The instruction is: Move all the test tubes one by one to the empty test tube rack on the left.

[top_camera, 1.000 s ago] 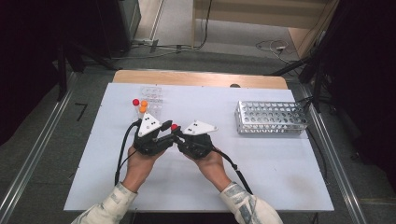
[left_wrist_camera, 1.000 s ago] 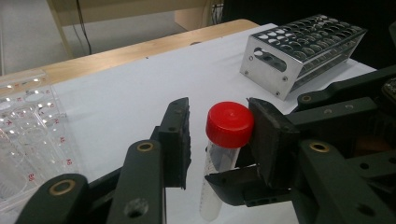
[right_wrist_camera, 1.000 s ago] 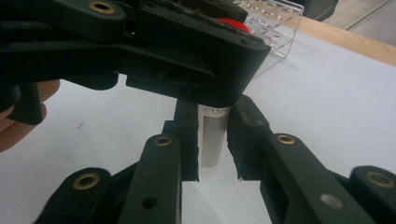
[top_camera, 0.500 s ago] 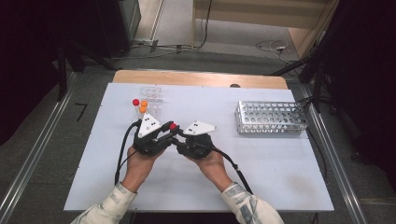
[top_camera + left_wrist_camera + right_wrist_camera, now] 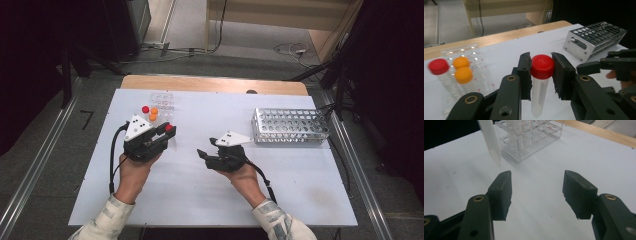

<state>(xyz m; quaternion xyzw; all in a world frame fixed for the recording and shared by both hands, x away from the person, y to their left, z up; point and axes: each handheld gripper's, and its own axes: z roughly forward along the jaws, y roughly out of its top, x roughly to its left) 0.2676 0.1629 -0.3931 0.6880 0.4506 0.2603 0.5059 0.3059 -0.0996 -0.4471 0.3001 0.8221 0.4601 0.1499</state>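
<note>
While the red-capped tube (image 5: 541,75) hangs upright between the jaws of the left gripper (image 5: 541,72), both pads press on its red cap, and its clear body points down at the white table (image 5: 200,190). In the high view this tube shows as a red cap at the tip of the left gripper, just beside the clear plastic rack (image 5: 162,102) near the table's far left. That rack holds one more red-capped tube (image 5: 439,68) and two orange-capped tubes (image 5: 462,71). The right gripper (image 5: 536,192) sits well apart, near the table's middle; its jaws have just been opening and now stand wide, nothing between them, bare table beneath. The held tube's lower end shows at the top left of the right gripper view. A metal rack (image 5: 290,126) stands at the table's far right.
</note>
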